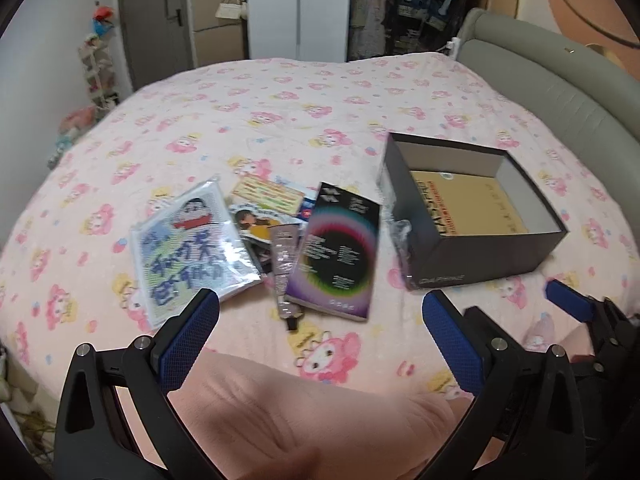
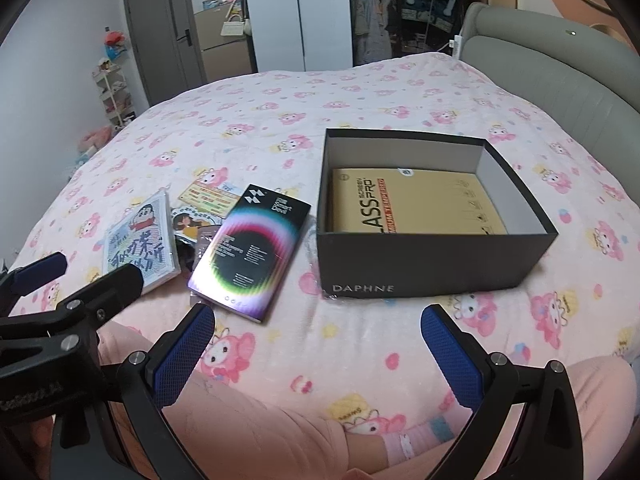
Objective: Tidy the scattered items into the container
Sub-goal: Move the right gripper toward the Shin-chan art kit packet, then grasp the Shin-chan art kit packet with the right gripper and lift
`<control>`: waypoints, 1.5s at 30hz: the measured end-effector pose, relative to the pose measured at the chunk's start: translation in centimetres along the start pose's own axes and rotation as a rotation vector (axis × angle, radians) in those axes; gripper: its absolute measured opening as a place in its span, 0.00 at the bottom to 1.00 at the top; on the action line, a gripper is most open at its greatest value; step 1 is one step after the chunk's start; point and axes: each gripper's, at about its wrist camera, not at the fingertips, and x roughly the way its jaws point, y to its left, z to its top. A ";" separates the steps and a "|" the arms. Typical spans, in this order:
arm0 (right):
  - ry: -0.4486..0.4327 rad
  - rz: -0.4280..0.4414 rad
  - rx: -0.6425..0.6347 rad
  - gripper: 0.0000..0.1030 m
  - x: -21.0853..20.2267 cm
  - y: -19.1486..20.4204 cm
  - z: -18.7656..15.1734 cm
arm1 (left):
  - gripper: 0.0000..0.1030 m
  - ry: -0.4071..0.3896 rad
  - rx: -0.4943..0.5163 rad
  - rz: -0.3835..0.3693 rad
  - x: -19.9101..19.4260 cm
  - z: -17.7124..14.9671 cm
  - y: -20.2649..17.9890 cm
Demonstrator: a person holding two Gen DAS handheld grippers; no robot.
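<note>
An open dark box [image 1: 486, 258] [image 2: 404, 266] stands on the bed with a tan flat package [image 2: 416, 206] lying inside. Left of it lie scattered items: a black booklet with rainbow rings [image 1: 338, 254] [image 2: 250, 258], a small tube [image 1: 285, 264], a cartoon pack in clear plastic [image 1: 190, 250] [image 2: 140, 246], and stickers [image 1: 266, 198] [image 2: 208, 198]. My left gripper [image 1: 320, 322] hovers open just in front of the booklet and tube, holding nothing. My right gripper [image 2: 318, 326] is open in front of the box, between it and the booklet, also holding nothing.
The pink cartoon bedspread [image 2: 360, 92] covers the whole bed. A grey padded headboard [image 2: 560, 64] runs along the right. A person's legs in pink clothing [image 2: 260, 432] lie under both grippers. Wardrobes and a door stand beyond the far edge.
</note>
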 end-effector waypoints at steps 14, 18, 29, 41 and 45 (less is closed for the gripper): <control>-0.038 0.126 -0.205 1.00 3.5 7.6 5.5 | 0.99 -0.014 -0.148 -0.010 1.1 2.5 8.2; 0.008 0.196 -0.232 1.00 6.5 10.2 6.6 | 0.98 0.007 -0.216 0.016 2.0 2.7 13.3; 0.180 0.248 -0.351 0.75 16.2 16.6 6.4 | 0.64 0.230 -0.439 0.036 10.3 -1.1 23.6; 0.288 0.288 -0.393 0.68 21.2 19.6 5.4 | 0.64 0.347 -0.531 -0.084 16.9 -2.9 25.9; 0.327 0.338 -0.380 0.60 22.6 20.3 5.1 | 0.64 0.370 -0.566 -0.133 18.5 -3.5 26.2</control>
